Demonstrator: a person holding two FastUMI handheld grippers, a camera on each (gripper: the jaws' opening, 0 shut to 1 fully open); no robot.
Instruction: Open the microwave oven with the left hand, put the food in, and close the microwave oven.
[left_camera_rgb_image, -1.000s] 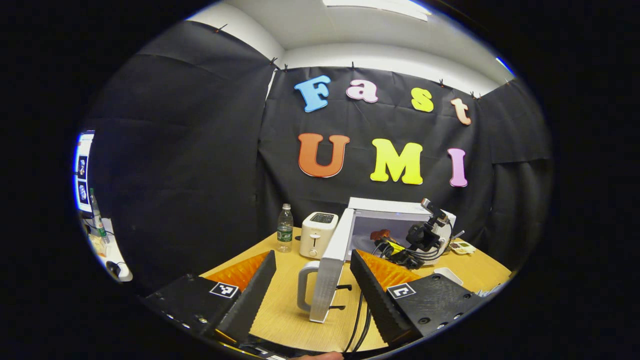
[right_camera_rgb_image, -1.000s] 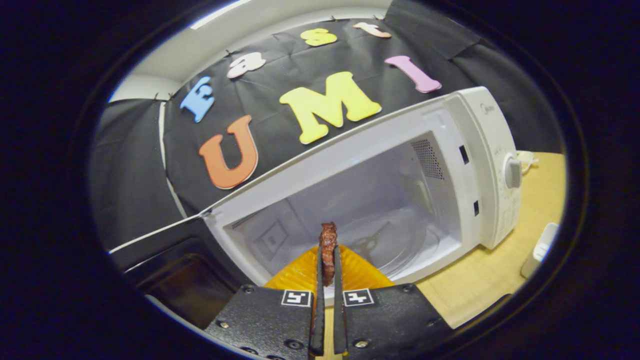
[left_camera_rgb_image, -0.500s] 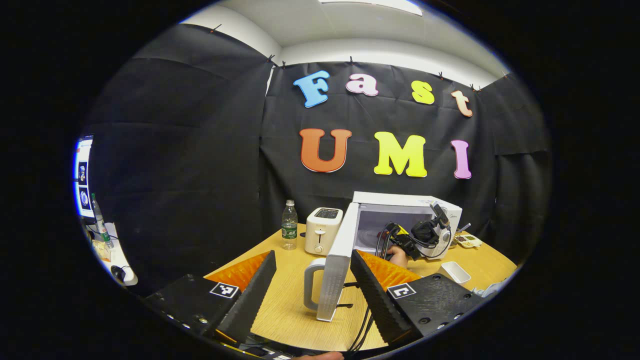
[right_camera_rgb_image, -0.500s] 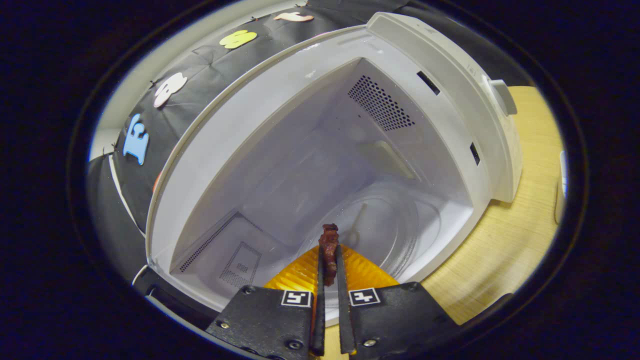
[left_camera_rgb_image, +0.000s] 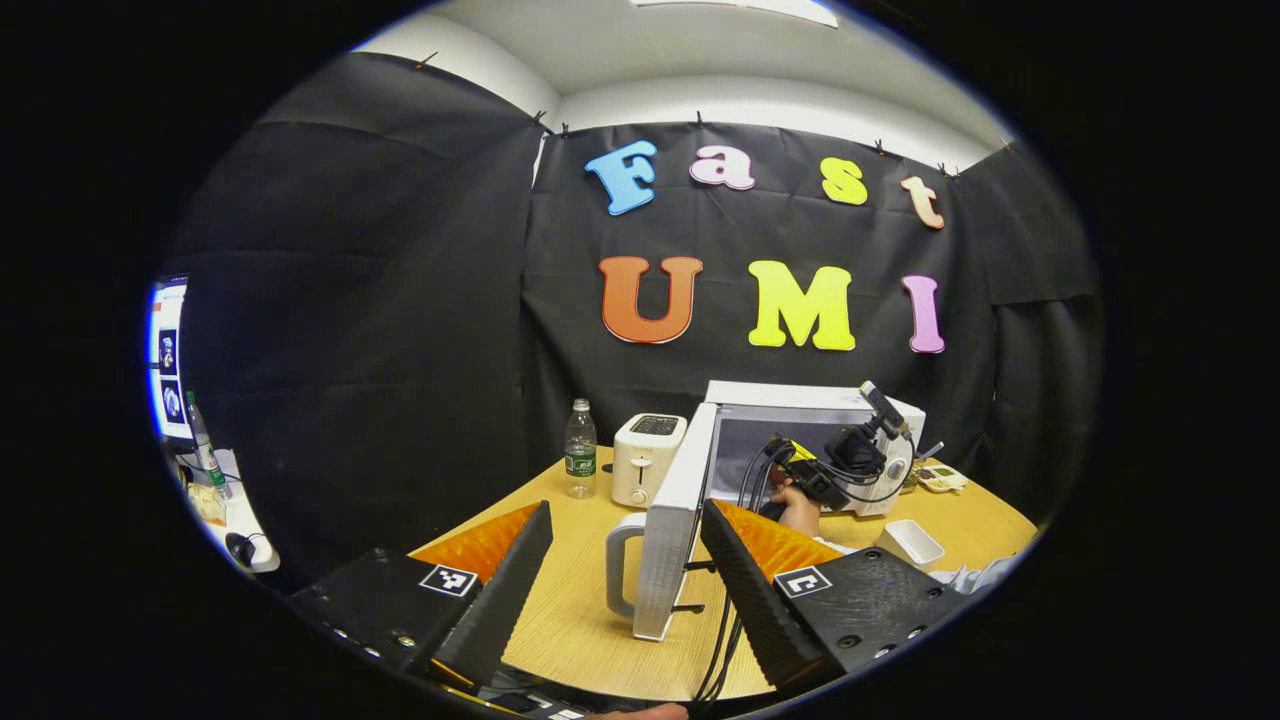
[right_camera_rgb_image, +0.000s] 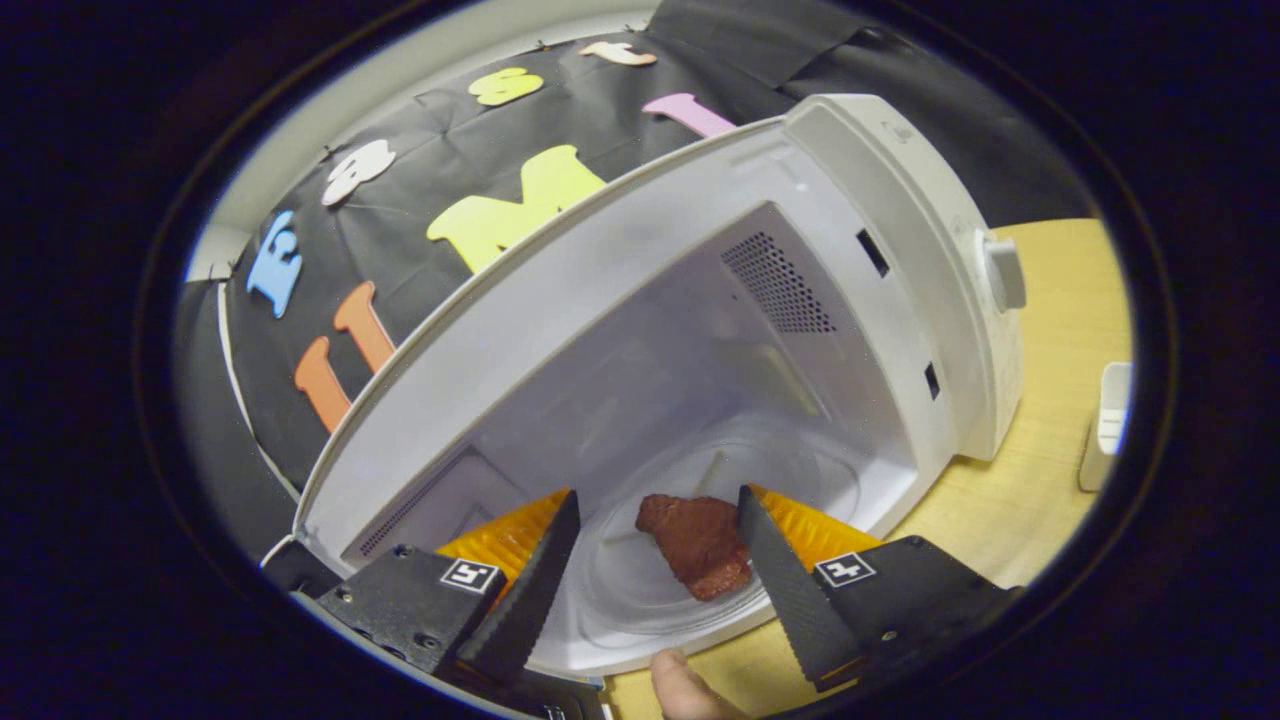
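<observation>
My right tool (right_camera_rgb_image: 650, 535) stood spread, meat (right_camera_rgb_image: 698, 543) lying loose inside the microwave (right_camera_rgb_image: 860, 300); my left tool (left_camera_rgb_image: 625, 545) hung spread beside the door (left_camera_rgb_image: 672, 520).

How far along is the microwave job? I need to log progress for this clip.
Done: the microwave door stands open, and the food lies on the glass turntable inside the microwave. In hand: the right gripper is open around the food; the left gripper is open near the door. Left: withdraw the right gripper and close the door.
</observation>
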